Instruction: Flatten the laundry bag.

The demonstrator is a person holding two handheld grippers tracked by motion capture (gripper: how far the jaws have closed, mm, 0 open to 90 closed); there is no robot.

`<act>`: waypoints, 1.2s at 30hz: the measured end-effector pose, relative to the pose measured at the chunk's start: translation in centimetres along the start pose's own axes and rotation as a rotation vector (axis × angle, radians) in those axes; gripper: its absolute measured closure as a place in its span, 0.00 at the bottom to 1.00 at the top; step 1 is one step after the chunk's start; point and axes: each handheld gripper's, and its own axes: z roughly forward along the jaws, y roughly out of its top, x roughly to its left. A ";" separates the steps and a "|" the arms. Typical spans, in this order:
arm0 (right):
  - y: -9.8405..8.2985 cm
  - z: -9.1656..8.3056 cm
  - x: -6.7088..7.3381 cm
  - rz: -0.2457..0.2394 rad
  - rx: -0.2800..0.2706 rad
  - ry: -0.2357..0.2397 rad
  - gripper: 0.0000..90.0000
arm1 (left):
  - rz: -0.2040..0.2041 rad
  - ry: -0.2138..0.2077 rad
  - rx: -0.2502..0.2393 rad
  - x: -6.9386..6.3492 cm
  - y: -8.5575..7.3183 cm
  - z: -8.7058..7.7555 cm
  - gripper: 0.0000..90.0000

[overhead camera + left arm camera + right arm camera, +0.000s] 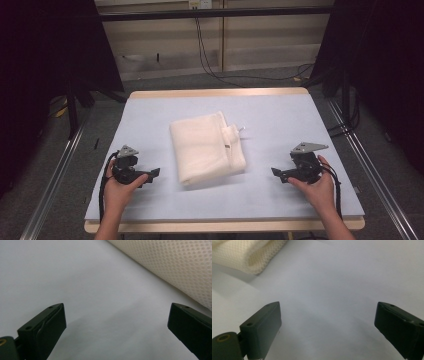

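Cream mesh fabric bag (206, 147), folded flat, lies between the two grippers on the table (280, 130), clear of both. Left gripper (150, 174) and right gripper (277, 172) each have jaws spread wide, nothing between them, pointing inward at the bag. Looks light, limp and slightly grippy; it'll drape, not hold shape. Best pinch: a folded edge or corner nearest each fingertip. Small tab at its far-right edge, probably a zipper pull.
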 end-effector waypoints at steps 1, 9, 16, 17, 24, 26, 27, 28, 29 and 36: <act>0.1 0.0 0.1 -0.006 -0.003 0.005 0.07 | -0.002 -0.015 -0.002 -0.4 0.3 0.0 0.02; 0.5 0.3 1.5 -0.033 0.000 0.046 0.10 | 0.013 -0.053 0.008 -1.8 0.7 -0.3 0.02; 1.2 0.6 2.5 -0.054 -0.020 0.096 0.11 | 0.025 -0.079 -0.003 -3.0 1.3 -1.1 0.02; 1.3 0.7 2.8 -0.062 -0.022 0.099 0.11 | 0.020 -0.080 -0.008 -3.3 1.3 -1.1 0.02; 2.0 1.5 3.7 -0.087 -0.016 0.129 0.16 | 0.024 -0.084 -0.026 -4.2 1.3 -2.0 0.03; 2.4 1.8 4.2 -0.100 -0.021 0.149 0.17 | 0.029 -0.091 -0.027 -4.8 1.3 -2.3 0.03; 2.4 1.8 4.2 -0.100 -0.021 0.149 0.17 | 0.029 -0.091 -0.027 -4.8 1.3 -2.3 0.03; 2.7 1.9 4.5 -0.100 -0.023 0.164 0.19 | 0.025 -0.098 -0.026 -5.0 1.2 -2.3 0.03; 2.7 1.9 4.5 -0.100 -0.023 0.164 0.19 | 0.038 -0.107 -0.022 -5.2 1.2 -2.3 0.03; 3.0 2.1 5.4 -0.119 -0.032 0.191 0.23 | 0.063 -0.149 -0.019 -7.2 1.6 -1.8 0.03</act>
